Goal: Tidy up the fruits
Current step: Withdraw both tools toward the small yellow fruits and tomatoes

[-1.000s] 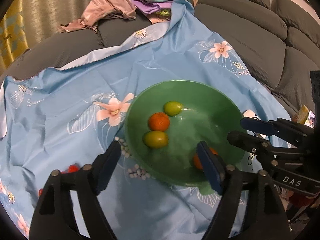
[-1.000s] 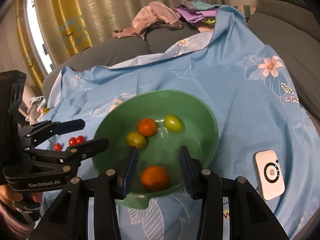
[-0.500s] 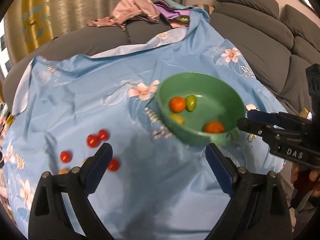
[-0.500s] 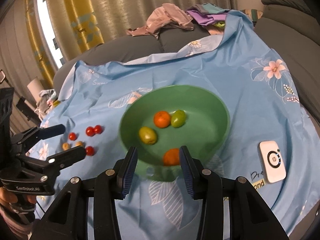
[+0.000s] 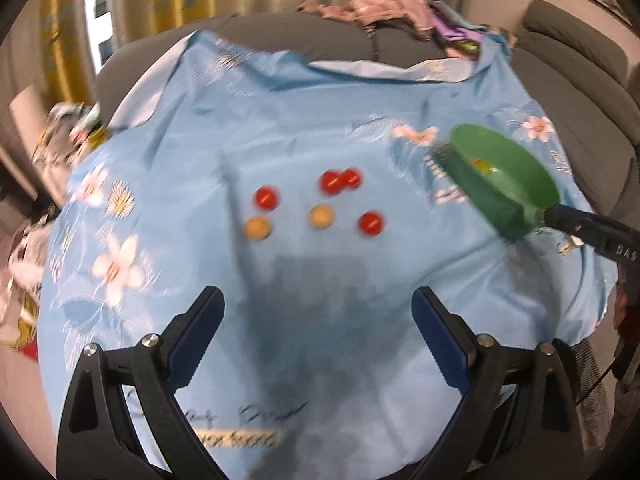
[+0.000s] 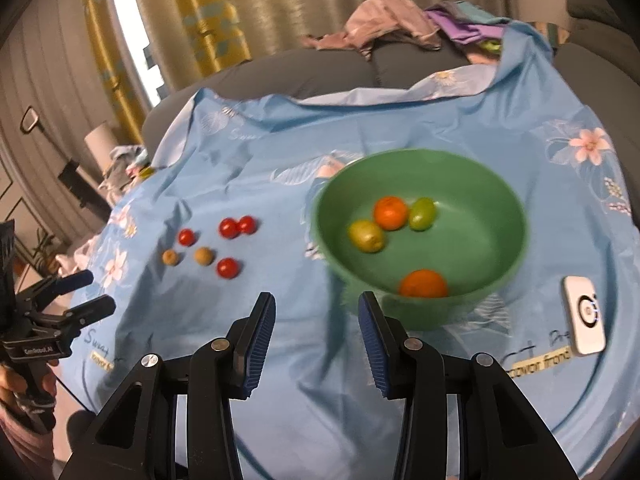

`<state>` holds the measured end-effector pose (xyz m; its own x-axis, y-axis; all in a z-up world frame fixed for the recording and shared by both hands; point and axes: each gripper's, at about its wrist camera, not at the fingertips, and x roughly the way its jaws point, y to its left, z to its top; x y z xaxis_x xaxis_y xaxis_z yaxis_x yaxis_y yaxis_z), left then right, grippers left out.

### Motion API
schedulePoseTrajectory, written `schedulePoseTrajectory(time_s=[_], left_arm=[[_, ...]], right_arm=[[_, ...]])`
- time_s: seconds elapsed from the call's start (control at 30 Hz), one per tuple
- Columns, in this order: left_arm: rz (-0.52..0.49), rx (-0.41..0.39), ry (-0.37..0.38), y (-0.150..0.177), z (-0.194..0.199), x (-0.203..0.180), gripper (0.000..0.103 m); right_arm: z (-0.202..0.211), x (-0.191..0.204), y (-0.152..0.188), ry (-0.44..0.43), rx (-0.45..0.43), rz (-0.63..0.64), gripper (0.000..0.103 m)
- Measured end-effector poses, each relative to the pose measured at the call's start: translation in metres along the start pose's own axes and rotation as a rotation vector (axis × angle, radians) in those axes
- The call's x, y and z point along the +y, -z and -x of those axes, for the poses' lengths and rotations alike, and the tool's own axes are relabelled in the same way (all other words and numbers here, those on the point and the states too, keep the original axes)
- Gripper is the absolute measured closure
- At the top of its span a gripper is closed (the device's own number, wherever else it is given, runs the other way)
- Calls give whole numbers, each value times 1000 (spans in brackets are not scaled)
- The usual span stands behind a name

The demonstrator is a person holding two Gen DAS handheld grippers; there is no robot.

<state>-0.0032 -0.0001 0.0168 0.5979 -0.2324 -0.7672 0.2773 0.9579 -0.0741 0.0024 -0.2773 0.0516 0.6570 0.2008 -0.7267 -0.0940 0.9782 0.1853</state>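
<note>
In the left wrist view, the left gripper (image 5: 316,340) is hovering with its jaws spread wide and nothing between them, and the loose fruits are lying straight ahead of it on the cloth (image 5: 280,120): four tomatoes (image 5: 265,197) and two tan fruits (image 5: 321,216) (round, so no long axis to line up with). The bowl (image 5: 504,188) is sitting far off to its right, with the right gripper's tip showing beside the rim. In the right wrist view, the right gripper (image 6: 316,336) is standing partly parted and holding nothing, just short of the bowl's near wall, while two oranges (image 6: 390,212) and two green fruits (image 6: 421,213) are lying inside. The tomatoes are resting well to its left, closer to the left gripper, which is likely the one to pick next.
</note>
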Motion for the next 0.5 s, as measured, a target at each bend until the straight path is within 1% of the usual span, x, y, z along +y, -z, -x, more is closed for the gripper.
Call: schedulePoseTrajectory(time_s=[0.1,0.17,0.27,0.33,0.5], left_arm=[[58,22,5,13,-1,19,8],[77,27,14,18,-1,24,8],[94,31,23,21,-3,28,8],[104,32,42,21,-5,29,8],[108,42,74,20,-14,32,9]], right_arm=[[-10,12,0,-23,25,22,60],[-16,20,0,-37,40,37,60],[-29,34,2,-63,75,60,60],[-38,42,4,-73,94,75,60],[-56,57,5,-94,137,108,60]])
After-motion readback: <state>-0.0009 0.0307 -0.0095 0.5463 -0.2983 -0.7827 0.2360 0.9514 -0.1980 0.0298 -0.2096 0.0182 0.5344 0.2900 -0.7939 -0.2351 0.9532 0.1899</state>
